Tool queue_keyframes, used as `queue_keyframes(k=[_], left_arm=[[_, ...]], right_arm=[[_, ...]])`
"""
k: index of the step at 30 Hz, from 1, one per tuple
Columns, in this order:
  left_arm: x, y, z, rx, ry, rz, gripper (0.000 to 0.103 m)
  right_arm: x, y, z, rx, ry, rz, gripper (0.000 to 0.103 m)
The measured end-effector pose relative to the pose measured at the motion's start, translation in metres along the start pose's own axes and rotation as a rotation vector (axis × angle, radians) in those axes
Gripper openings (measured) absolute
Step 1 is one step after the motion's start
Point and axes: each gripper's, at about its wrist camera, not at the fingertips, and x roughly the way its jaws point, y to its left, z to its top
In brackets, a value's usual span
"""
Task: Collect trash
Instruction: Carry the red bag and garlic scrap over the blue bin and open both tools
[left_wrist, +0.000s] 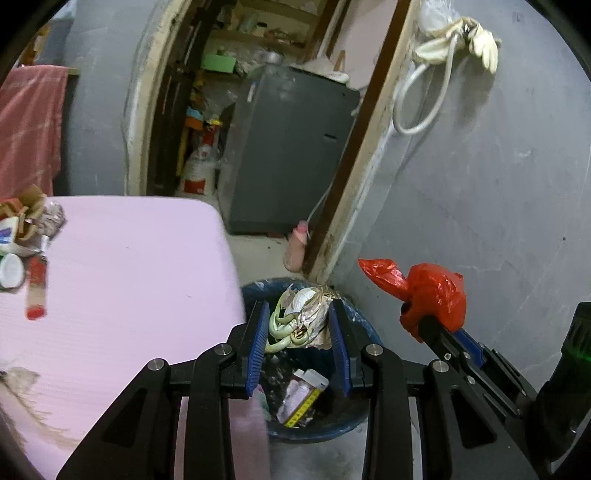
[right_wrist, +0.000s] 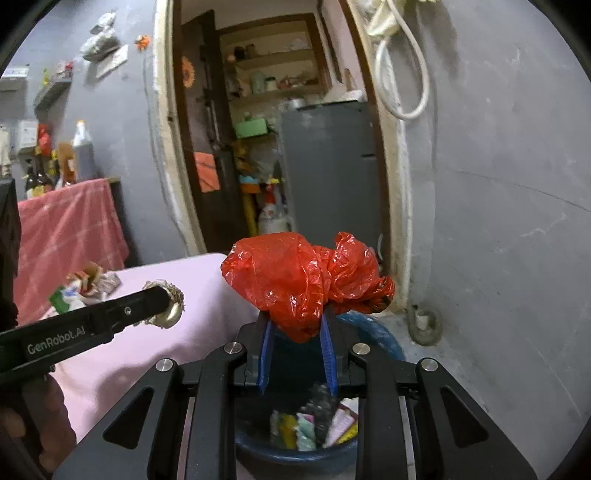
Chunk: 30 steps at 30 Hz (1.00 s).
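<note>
My left gripper (left_wrist: 299, 308) is shut on a crumpled foil wad (left_wrist: 310, 321) with pale strips hanging from it. It hangs over a blue bin (left_wrist: 332, 432) that holds several wrappers. To its right, my right gripper (left_wrist: 410, 314) is shut on a red plastic bag (left_wrist: 439, 291). In the right wrist view the red plastic bag (right_wrist: 295, 280) bulges above my right gripper (right_wrist: 295, 325), over the blue bin (right_wrist: 384, 336). My left gripper (right_wrist: 166, 302) enters from the left with the foil wad (right_wrist: 173, 314). More trash (left_wrist: 22, 236) lies on the pink table (left_wrist: 129, 277).
The bin stands on the floor between the table's corner and a grey wall (left_wrist: 498, 203). Behind it is a doorway with a grey fridge (left_wrist: 288, 147) and a pink bottle (left_wrist: 295, 247) on the floor. A white cord (left_wrist: 424, 92) hangs on the wall.
</note>
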Motion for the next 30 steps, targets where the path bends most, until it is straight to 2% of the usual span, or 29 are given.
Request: queue_keyframes(k=[5,13,25,30], left_arm=[[0.029,-0.008,-0.003,0.016,0.059,0.02,0.028],[0.052,-0.006,-0.01,0.039,0.101,0.039,0.028],[0.058,0.0,-0.018,0.021,0.136,0.042,0.029],[0.055,0.003,-0.015,-0.004,0.122,0.031,0.029]], right_arm=[[0.011,-0.021,-0.01,0.032,0.054,-0.014,0.021],[0.028,-0.037,-0.022,0.076,0.126,-0.006,0.021],[0.042,-0.047,-0.025,0.11,0.165,-0.002,0.025],[0.045,-0.047,-0.024,0.121,0.167,0.002,0.032]])
